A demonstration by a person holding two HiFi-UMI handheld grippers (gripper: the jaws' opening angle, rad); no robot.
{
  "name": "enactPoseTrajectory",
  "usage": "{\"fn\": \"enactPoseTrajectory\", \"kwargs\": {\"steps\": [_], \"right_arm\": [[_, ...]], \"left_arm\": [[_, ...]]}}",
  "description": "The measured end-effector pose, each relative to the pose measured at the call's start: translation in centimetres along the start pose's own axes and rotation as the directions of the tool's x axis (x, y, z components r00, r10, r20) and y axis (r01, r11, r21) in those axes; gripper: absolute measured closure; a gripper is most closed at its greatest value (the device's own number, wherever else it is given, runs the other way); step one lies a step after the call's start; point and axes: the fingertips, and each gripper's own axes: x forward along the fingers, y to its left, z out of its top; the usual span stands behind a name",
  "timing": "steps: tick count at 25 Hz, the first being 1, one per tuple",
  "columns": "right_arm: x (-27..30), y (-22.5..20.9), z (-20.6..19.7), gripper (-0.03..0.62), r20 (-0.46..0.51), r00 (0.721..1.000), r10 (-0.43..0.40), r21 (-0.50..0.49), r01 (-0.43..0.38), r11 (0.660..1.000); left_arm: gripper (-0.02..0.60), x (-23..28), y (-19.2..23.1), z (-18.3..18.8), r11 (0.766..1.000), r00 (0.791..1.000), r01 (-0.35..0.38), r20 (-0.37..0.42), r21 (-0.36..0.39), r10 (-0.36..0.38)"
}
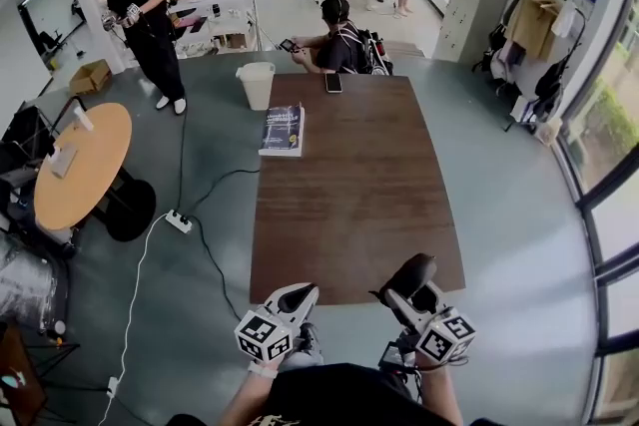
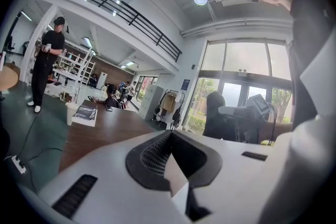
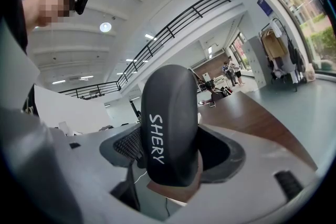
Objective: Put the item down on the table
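Observation:
A black oval case (image 3: 168,128) with "SHERY" written on it stands upright between the jaws of my right gripper (image 3: 175,180), which is shut on it. In the head view the black oval case (image 1: 408,275) hangs at the near edge of the brown table (image 1: 349,185), in my right gripper (image 1: 404,286). My left gripper (image 1: 298,298) is just short of that edge, left of the right one. Its jaws (image 2: 176,176) are shut with nothing between them. From the left gripper view the case (image 2: 214,113) shows off to the right.
A dark book (image 1: 283,130) lies at the table's far left, and a phone (image 1: 333,83) lies at the far end by a seated person (image 1: 334,40). A white bin (image 1: 257,85) stands off the far left corner. A power strip (image 1: 179,220) and cable lie left, near a round table (image 1: 85,165).

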Motion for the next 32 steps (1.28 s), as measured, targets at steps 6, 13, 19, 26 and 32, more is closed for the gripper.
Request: {"fn": "enactPoseTrajectory", "kwargs": {"steps": [6,13,19,26,32], "right_arm": [[2.1,0.1,0.0,0.279,-0.007,1.000,-0.010,0.007,0.010,1.000],[4.0,0.3,0.7,0.279,-0.005,1.000,-0.016,0.005,0.016,1.000],[5.7,1.0,1.0,0.279,-0.010,1.000,-0.014,-0.002,0.014,1.000],[8.1,2.3,0.8,0.279,-0.021,1.000,-0.001,-0.012,0.000,1.000],[9.6,3.1,0.3,0.279,-0.029,1.000,0.005,-0.009,-0.005,1.000]], "left_arm": [[0.575,0.5,2.0,0.7,1.000,1.000,0.008,-0.006,-0.006,-0.008],[0.575,0.8,3.8,1.7,1.000,1.000,0.017,-0.003,-0.008,-0.017],[0.575,0.4,5.1,2.6,1.000,1.000,0.019,0.004,-0.008,-0.019],[0.575,-0.8,7.6,3.0,1.000,1.000,0.001,0.010,-0.005,-0.001],[0.575,-1.4,9.5,3.4,1.000,1.000,-0.003,0.013,-0.007,0.003]]}}
